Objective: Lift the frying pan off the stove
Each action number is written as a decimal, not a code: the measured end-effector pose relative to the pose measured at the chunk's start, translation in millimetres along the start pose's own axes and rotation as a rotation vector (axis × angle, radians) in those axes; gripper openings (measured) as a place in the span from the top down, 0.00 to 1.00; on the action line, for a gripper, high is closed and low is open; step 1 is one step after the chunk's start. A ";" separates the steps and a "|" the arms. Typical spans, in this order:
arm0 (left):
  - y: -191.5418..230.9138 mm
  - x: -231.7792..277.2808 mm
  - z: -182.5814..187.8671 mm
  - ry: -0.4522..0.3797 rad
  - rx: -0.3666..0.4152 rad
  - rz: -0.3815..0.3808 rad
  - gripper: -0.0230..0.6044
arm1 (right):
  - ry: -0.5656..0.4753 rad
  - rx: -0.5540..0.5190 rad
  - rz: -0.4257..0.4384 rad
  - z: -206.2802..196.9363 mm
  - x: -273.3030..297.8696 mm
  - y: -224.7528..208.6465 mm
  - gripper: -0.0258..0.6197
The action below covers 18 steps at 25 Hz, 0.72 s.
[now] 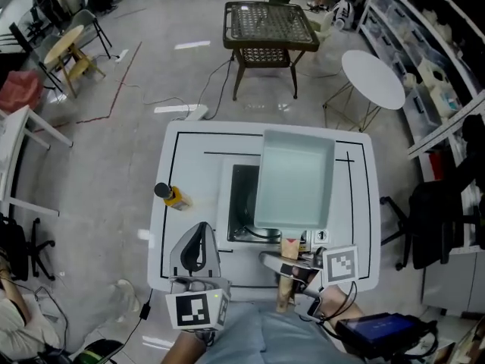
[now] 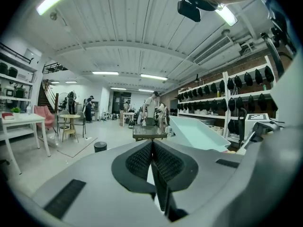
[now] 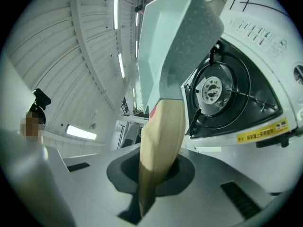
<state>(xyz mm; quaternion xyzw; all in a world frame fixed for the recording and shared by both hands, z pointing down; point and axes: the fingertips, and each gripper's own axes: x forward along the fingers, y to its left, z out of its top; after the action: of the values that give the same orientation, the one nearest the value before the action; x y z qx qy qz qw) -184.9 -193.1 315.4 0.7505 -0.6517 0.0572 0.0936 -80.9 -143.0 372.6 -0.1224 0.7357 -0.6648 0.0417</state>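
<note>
standing at the left of the white desk (image 1: 198, 174): a small yellow bottle (image 1: 172, 196) with a black cap. near the front edge, left gripper (image 1: 195, 237), jaws pressed together, nothing between them. stove (image 1: 241, 196) at desk centre, burner (image 3: 213, 90) uncovered. pale green square frying pan (image 1: 294, 174) over the stove's right part, tilted, its base apart from the burner. right gripper (image 1: 292, 270): jaws clamped on the pan's wooden handle (image 3: 158, 141).
</note>
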 end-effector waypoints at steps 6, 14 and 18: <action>-27.8 -0.4 3.6 -0.020 0.004 -0.071 0.94 | -0.062 -0.039 -0.037 0.9 -28.8 3.0 0.88; -55.0 0.1 -4.5 -0.012 0.003 -0.144 0.94 | -0.127 -0.023 -0.082 -5.4 -58.2 -9.4 0.88; -62.3 0.8 -6.8 -0.006 0.006 -0.153 0.94 | -0.136 -0.016 -0.098 -6.7 -67.6 -14.4 0.88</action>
<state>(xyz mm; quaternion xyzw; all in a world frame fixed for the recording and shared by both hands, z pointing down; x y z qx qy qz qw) -122.9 -184.2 318.1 0.7986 -0.5925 0.0495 0.0934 -15.2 -121.8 380.7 -0.2032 0.7297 -0.6502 0.0580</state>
